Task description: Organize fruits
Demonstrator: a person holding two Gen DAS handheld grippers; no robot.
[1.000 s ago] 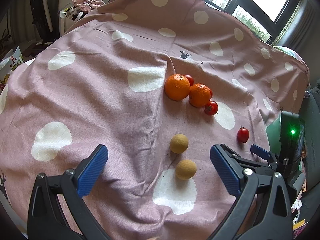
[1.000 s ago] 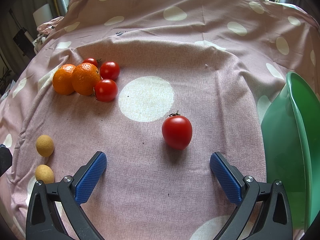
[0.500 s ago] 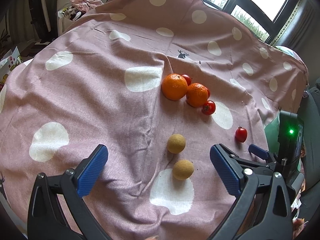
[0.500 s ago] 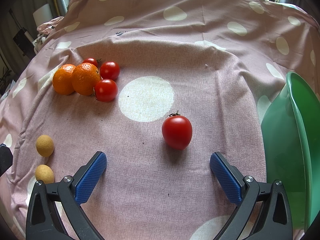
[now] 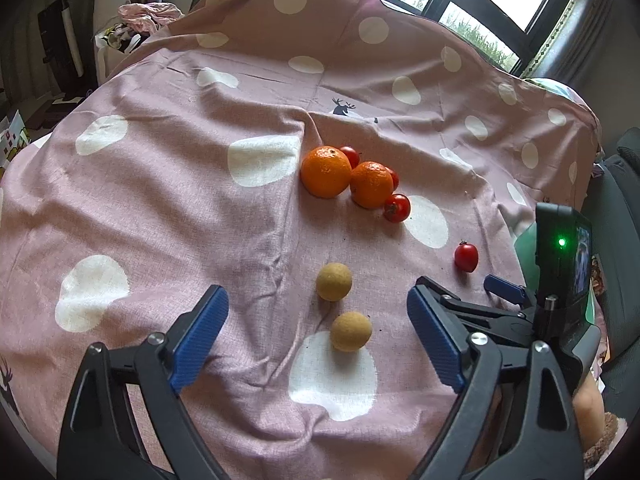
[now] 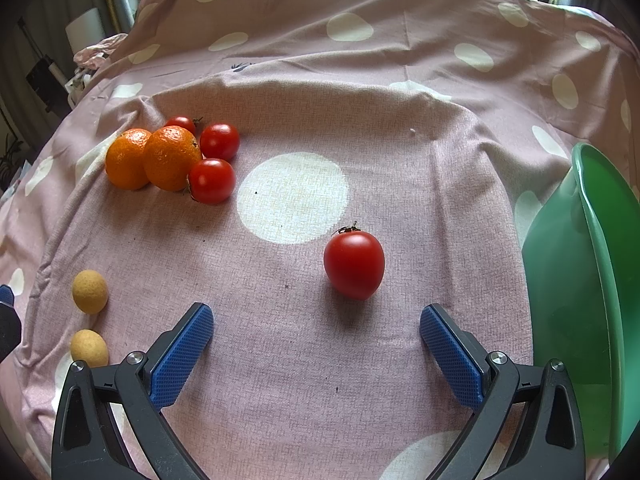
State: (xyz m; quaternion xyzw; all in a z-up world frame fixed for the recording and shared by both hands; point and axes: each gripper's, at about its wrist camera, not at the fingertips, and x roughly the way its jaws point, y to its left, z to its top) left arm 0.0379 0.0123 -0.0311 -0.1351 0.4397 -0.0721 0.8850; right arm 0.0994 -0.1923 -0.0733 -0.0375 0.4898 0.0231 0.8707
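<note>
Right wrist view: a lone, glossy red cherry tomato (image 6: 354, 264) lies just beyond the right gripper (image 6: 316, 320), slightly right of centre, stem end pointing far; its jaws stand spread, nothing between them. The left gripper (image 5: 318, 322) has two tan round fruits (image 5: 334, 281) ahead, its empty jaws closing. A pink polka-dot cloth (image 6: 360, 100) covers the bench; a green plastic basin (image 6: 600, 280) waits at right.
</note>
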